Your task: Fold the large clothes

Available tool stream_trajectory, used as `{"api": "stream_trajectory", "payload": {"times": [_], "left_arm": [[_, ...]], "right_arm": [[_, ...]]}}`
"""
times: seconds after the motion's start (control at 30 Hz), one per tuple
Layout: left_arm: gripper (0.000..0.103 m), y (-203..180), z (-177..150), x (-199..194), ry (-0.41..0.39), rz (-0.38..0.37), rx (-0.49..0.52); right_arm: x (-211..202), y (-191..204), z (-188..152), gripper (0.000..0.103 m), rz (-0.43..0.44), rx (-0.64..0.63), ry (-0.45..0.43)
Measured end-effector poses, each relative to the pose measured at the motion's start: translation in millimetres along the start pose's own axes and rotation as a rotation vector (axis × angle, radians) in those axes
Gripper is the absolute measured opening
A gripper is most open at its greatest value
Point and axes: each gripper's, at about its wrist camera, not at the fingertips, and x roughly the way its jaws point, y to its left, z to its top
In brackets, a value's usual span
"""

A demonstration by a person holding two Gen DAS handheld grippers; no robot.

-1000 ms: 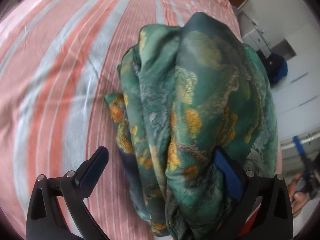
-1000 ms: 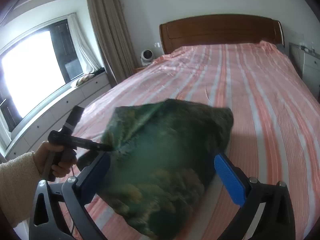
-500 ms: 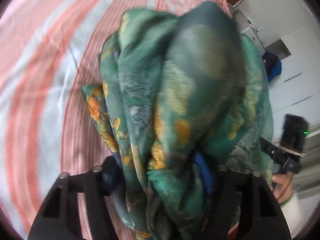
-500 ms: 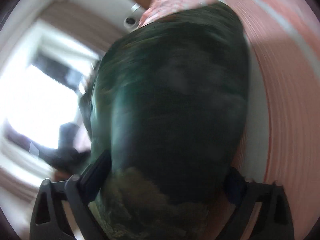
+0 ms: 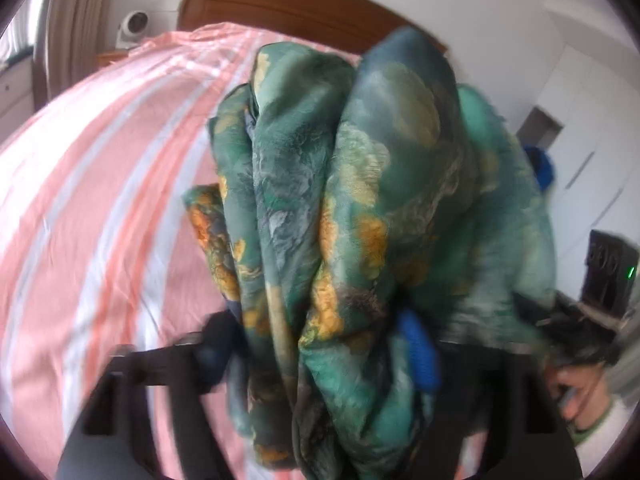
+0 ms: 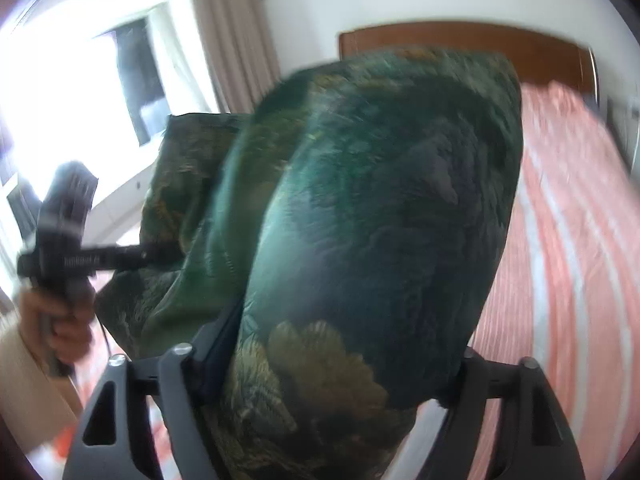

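A large green garment (image 5: 360,208) with gold and orange print is bunched and lifted above the striped bed (image 5: 100,184). My left gripper (image 5: 320,344) is shut on a thick fold of it; the cloth hides most of both fingers. In the right wrist view the same garment (image 6: 380,208) fills the frame and hangs over my right gripper (image 6: 340,364), whose jaws stand wide apart around the bundle. The fingertips are hidden, so I cannot tell whether they grip the cloth. The left gripper also shows in the right wrist view (image 6: 132,258), clamped on the garment's edge.
The pink and white striped bed (image 6: 568,260) lies below, with a wooden headboard (image 5: 300,4) at the far end. A bright window and curtains (image 6: 224,32) are on the left. A small white fan (image 5: 132,28) stands beside the headboard. White cabinets (image 5: 580,120) are on the right.
The left gripper has closed on the garment. Both grippers have tilted up and lifted the bundle off the bed. The garment now drapes over the right gripper.
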Motion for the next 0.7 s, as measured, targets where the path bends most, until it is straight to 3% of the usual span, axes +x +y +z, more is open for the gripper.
{"api": "stream_trajectory", "payload": {"times": [0.03, 0.07, 0.13, 0.2, 0.33, 0.47, 0.53, 0.7], "left_arm": [[0.098, 8, 2, 8, -0.006, 0.064, -0.016], [0.098, 14, -3, 6, -0.016, 0.116, -0.034], [0.098, 27, -14, 11, -0.012, 0.166, -0.077], [0.098, 41, -38, -1, -0.039, 0.16, -0.11], [0.098, 36, -79, -38, -0.109, 0.231, -0.059], [0.102, -7, -114, -77, -0.206, 0.374, 0.068], [0.103, -25, -123, -92, -0.258, 0.408, 0.117], [0.103, -77, -148, -120, -0.289, 0.474, 0.119]], "right_arm": [[12, -24, 11, 0.098, 0.017, 0.094, 0.029], [17, -38, 14, 0.103, -0.001, 0.144, 0.041], [22, -57, 12, 0.103, -0.081, 0.182, 0.05], [14, -61, 1, 0.103, -0.126, 0.154, 0.038], [-12, -48, -21, 0.103, -0.165, 0.088, -0.016], [-58, -21, -54, 0.103, -0.267, -0.018, -0.067], [-77, 0, -62, 0.103, -0.295, -0.044, -0.096], [-123, 18, -88, 0.103, -0.375, -0.034, -0.159]]}}
